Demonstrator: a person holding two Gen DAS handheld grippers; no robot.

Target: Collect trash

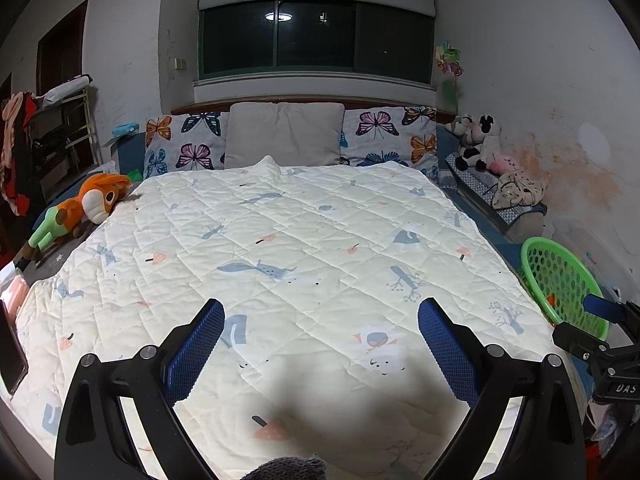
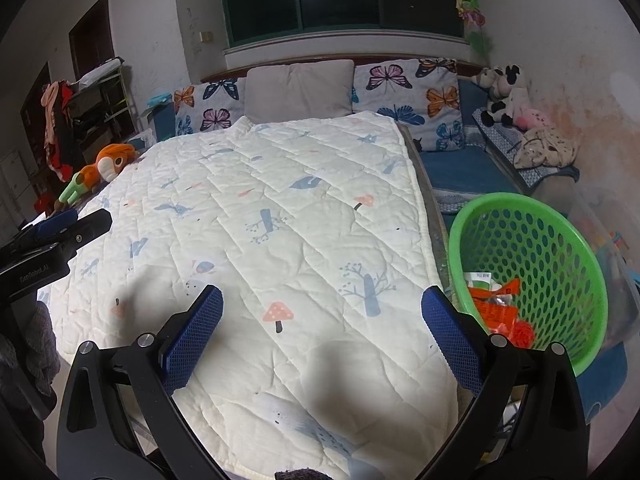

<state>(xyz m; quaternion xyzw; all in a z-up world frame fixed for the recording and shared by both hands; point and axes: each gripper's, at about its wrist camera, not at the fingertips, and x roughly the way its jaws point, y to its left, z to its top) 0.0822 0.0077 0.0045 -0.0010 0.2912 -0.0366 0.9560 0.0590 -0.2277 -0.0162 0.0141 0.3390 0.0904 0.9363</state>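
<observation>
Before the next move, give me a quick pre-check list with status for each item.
1. Left gripper open with nothing in it: ok.
2. Right gripper open with nothing in it: ok.
3. Green basket within view at the bed's right side, tilted, opening facing the grippers: ok.
4. Trash already in the basket, orange wrappers inside: ok.
5. Quilt free of loose trash where visible: ok; the near edge behind the grippers: cannot tell.
6. Trash left at the bed's sides, near the orange plush toy or on the blue sheet: cannot tell.
</observation>
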